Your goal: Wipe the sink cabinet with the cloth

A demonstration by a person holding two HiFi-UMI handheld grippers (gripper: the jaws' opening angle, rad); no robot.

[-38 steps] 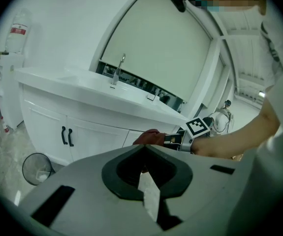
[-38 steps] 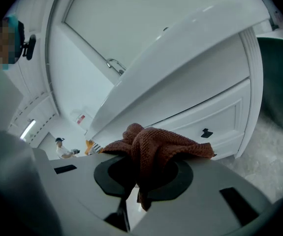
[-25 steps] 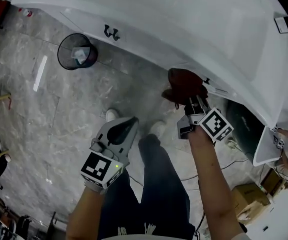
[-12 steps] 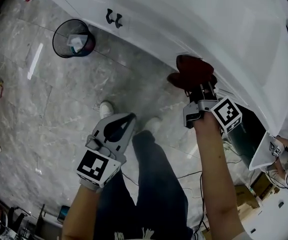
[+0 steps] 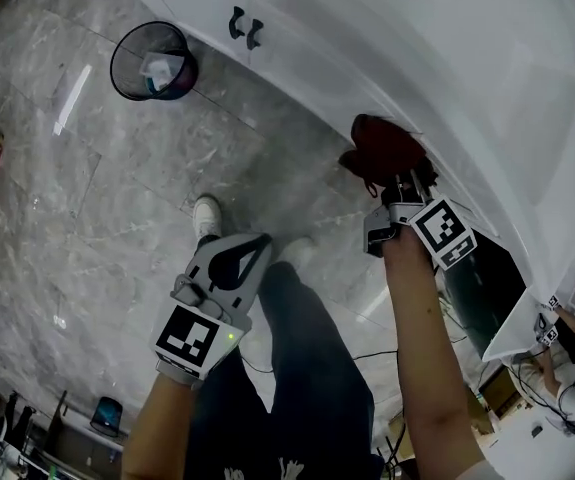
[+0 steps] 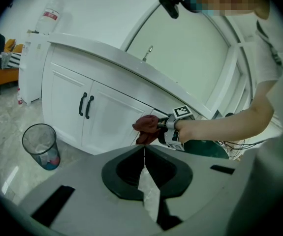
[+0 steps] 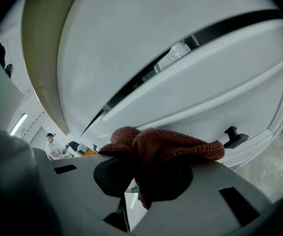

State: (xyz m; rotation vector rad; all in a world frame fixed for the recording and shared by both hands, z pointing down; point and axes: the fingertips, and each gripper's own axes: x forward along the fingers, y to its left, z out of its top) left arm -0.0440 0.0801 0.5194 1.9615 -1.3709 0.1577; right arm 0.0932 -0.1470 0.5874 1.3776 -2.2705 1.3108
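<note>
A dark red cloth (image 5: 385, 150) is bunched in my right gripper (image 5: 404, 183), which is shut on it and holds it against the front of the white sink cabinet (image 5: 297, 28). In the right gripper view the cloth (image 7: 163, 149) lies over the jaws, close under a white drawer front (image 7: 190, 77). The left gripper view shows the cloth (image 6: 145, 128) pressed at the cabinet's upper edge, right of its double doors (image 6: 89, 117). My left gripper (image 5: 250, 251) hangs lower, over the floor, shut with nothing in it; its tips (image 6: 143, 149) meet.
A black mesh waste bin (image 5: 152, 61) stands on the marble floor left of the cabinet doors with black handles (image 5: 245, 26). An open dark compartment (image 5: 477, 288) sits right of my right arm. Cables and boxes (image 5: 497, 393) lie at lower right.
The cloth and my right gripper stay about where they were on the cabinet front, shifted slightly. The view has swung, and the left gripper stays low and still.
</note>
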